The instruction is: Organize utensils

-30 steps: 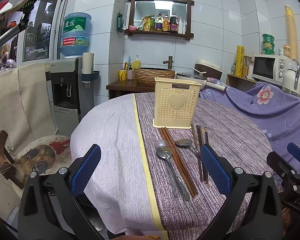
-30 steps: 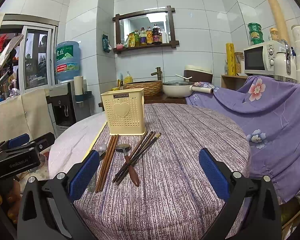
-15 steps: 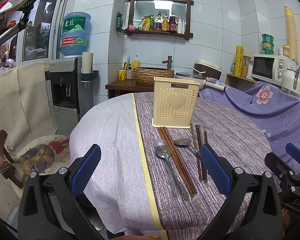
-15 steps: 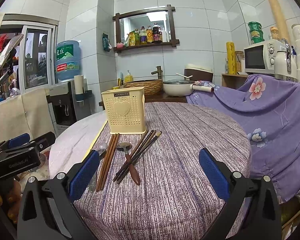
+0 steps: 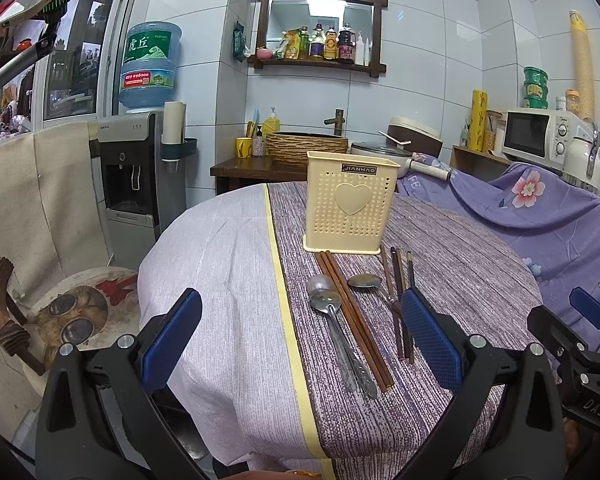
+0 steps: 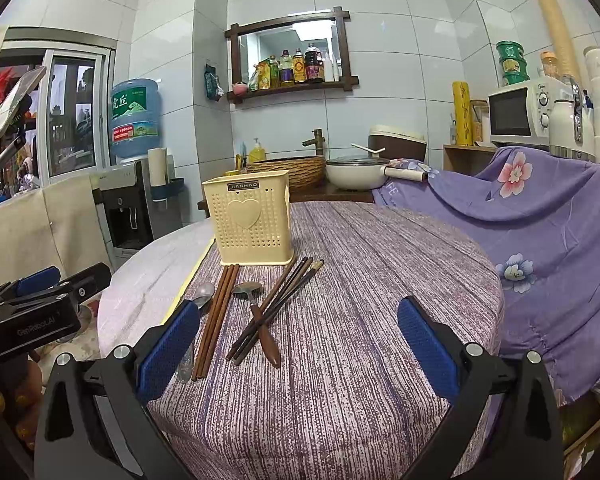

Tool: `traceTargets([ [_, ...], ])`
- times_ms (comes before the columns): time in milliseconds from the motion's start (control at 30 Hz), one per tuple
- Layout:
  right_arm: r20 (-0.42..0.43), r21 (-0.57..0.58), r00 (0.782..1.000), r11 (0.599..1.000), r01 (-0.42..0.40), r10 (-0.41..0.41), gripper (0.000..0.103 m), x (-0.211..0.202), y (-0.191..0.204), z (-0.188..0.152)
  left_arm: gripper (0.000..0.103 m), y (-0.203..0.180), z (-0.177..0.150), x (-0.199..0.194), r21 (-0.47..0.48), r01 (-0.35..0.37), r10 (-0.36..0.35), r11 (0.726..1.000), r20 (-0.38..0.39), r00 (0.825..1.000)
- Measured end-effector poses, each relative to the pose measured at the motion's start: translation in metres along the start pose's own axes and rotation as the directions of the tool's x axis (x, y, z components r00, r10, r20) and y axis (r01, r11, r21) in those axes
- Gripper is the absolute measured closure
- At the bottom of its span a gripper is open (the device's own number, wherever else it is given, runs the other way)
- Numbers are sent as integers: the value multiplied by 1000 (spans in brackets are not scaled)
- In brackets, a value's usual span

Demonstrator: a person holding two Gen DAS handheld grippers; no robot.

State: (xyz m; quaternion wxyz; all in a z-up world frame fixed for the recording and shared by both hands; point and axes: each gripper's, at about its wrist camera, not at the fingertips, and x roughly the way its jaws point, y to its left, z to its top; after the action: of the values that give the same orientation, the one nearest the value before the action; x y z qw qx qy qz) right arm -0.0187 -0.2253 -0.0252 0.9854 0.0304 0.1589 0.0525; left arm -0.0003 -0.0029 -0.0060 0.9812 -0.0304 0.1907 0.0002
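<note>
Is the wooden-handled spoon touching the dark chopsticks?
Touching. The right wrist view shows the spoon lying across the dark chopsticks, its brown handle crossing over them with no gap.

On the table (image 5: 460, 248) ahead of you, the holder (image 5: 350, 208) stands upright, with the utensils lying just in front of it. From your left: two spoons (image 5: 332, 312) side by side, a chopstick pair (image 5: 352, 316) touching the holder's base, a third spoon (image 6: 256, 312), then a chopstick bundle (image 6: 276, 304) crossing that spoon's handle. The sink (image 5: 306, 148) is behind the holder, the dispenser (image 5: 130, 176) to the left and the microwave (image 5: 536, 140) to the right.
</note>
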Motion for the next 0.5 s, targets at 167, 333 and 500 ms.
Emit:
traceTargets([
  [167, -2, 0, 1000, 1000, -1, 1, 6, 0, 0, 0, 5, 0, -1, 0, -1, 1, -1, 1000, -1, 1000],
  [333, -2, 0, 1000, 1000, -1, 1, 6, 0, 0, 0, 5, 0, -3, 1, -1, 3, -3, 1000, -4, 1000],
  [500, -3, 0, 1000, 1000, 0, 0, 6, 1, 0, 0, 5, -1, -3, 2, -1, 3, -3, 1000, -4, 1000],
])
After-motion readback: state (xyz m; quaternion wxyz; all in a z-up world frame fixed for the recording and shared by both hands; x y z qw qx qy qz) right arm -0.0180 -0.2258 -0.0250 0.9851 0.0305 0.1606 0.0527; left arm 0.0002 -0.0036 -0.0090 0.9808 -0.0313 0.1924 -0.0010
